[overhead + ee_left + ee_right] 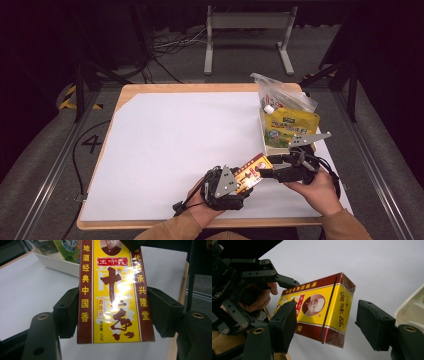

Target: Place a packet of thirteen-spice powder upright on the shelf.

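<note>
The high view looks forward and down over the white-covered wooden table [165,145]. Both gripper views sit very close, sharing the yellow-and-maroon printed cardboard box [115,292] mid-frame.

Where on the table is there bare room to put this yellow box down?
The white sheet lies bare left of the left gripper and across the middle to the far edge. It is crowded at the right: the white tray of pouches, and the right gripper by the yellow box.
</note>
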The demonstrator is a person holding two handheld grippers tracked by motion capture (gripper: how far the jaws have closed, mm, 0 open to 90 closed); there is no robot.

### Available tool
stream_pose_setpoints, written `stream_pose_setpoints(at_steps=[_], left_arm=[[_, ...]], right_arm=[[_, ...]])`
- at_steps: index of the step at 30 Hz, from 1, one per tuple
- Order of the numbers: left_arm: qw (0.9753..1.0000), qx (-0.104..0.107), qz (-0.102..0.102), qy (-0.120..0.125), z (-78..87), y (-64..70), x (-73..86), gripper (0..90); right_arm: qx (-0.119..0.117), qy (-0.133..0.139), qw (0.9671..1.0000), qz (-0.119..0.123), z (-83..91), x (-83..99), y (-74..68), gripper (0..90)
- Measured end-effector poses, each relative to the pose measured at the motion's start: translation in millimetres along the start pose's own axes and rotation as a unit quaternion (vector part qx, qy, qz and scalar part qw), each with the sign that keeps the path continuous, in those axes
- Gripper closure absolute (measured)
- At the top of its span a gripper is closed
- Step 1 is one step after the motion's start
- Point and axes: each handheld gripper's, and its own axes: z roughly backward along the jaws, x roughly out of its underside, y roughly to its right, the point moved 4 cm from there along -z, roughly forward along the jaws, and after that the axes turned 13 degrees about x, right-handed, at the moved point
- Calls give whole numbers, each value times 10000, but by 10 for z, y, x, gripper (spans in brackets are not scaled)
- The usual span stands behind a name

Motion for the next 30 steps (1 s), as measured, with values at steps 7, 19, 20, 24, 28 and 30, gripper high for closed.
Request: stream_pose_setpoints(at_steps=[7, 19, 20, 24, 28, 30], left_arm=[[9993, -89, -342, 108, 13, 48, 0, 324], [9993, -133, -333, 68, -17, 10, 35, 325], [9993, -140, -339, 37, -19, 10, 36, 325], [9990, -210, -385, -61, -37, 32, 50, 324], [9983, -296, -507, -47, -37, 41, 33, 322], [9984, -276, -496, -39, -37, 44, 31, 316]], right_arm=[[-256, -20, 9997, -14, -33, -5, -36, 334], [-554, -15, 9978, -353, -10, -17, -34, 541], [-600, 14, 9975, -381, 2, -22, -33, 556], [-628, 28, 9975, -322, 30, -34, -66, 600], [-595, 37, 9978, -282, 63, -54, -101, 620], [-601, 48, 9978, -280, 83, -66, -117, 631]])
